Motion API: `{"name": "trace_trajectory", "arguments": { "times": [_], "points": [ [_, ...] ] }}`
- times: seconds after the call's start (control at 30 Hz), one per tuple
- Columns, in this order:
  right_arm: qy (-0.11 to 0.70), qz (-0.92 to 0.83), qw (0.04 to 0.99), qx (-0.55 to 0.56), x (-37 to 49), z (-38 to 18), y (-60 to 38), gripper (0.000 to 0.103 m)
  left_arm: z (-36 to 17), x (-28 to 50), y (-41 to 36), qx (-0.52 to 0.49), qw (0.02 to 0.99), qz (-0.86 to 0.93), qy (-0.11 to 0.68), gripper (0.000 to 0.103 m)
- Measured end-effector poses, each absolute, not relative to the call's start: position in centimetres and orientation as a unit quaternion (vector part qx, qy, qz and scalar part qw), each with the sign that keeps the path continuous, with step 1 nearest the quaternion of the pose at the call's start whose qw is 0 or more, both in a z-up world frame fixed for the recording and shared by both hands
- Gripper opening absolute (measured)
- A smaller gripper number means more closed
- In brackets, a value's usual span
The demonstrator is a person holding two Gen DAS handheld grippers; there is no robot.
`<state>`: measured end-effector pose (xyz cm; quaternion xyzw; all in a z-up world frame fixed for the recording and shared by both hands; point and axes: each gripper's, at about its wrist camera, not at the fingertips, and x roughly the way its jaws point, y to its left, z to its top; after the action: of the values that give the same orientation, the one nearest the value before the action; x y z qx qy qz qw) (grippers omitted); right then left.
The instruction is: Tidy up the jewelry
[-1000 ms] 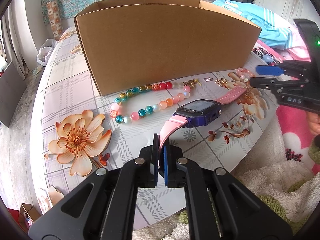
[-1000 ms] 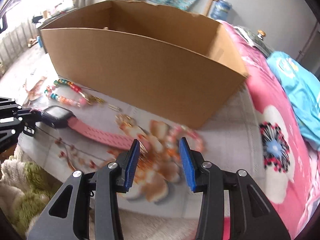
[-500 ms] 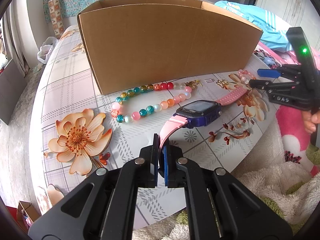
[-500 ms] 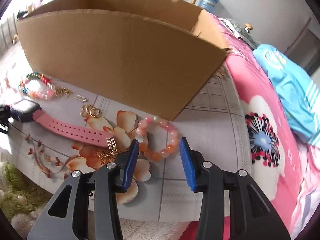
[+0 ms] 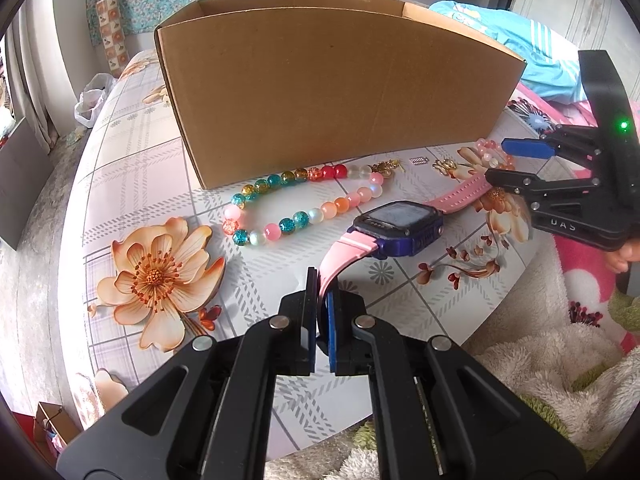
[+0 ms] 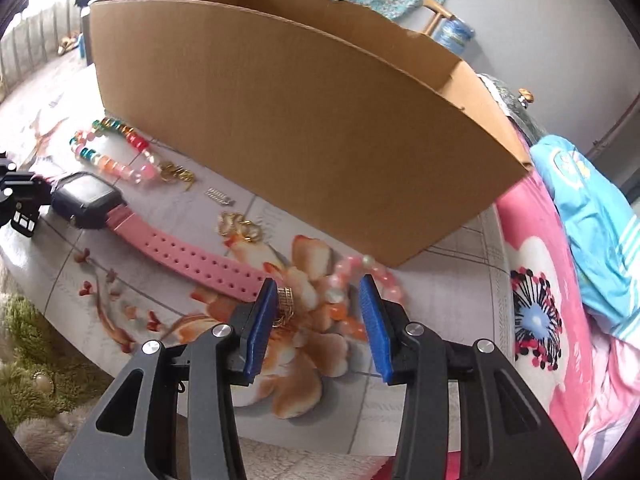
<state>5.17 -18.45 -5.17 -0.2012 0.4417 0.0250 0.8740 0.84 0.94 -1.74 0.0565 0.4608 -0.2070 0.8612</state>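
1. The bench (image 5: 132,184) has a flower cloth; a cardboard box (image 5: 332,92) stands on it.
2. The left gripper (image 5: 320,312) pinches the pink watch (image 5: 396,226) strap.
3. The right gripper (image 6: 320,320) is spread over a small pink bracelet (image 6: 360,276) on the bench.
4. A pink blanket (image 6: 540,264) lies beside.

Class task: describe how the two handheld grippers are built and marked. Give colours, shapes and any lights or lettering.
Both the left gripper and right gripper have matte black angular plastic frames with silver round rivets and flat blue ribbed pads. The right one's side carries pale lettering and a small green light.

One watch (image 5: 398,229), two bead bracelets (image 5: 304,204), one box (image 5: 336,92)
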Motion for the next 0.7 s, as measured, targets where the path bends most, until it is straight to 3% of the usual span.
{"name": "trace_trajectory", "arguments": {
  "times": [0.23,0.37,0.7],
  "points": [
    [0.448,-0.021,0.878,-0.168,5.5,-4.5,-21.0,0.041,-1.8,0.9,1.0,0.056,0.861,-0.207,0.461,0.004],
    [0.431,0.048,0.888,-0.150,4.4,-3.4,-19.8,0.041,-1.8,1.0,0.9,0.057,0.861,-0.207,0.461,0.004],
    [0.412,0.194,0.849,-0.267,3.0,-5.2,-13.3,0.043,-1.8,0.9,0.9,0.059,0.861,-0.207,0.460,0.004]
  ]
}}
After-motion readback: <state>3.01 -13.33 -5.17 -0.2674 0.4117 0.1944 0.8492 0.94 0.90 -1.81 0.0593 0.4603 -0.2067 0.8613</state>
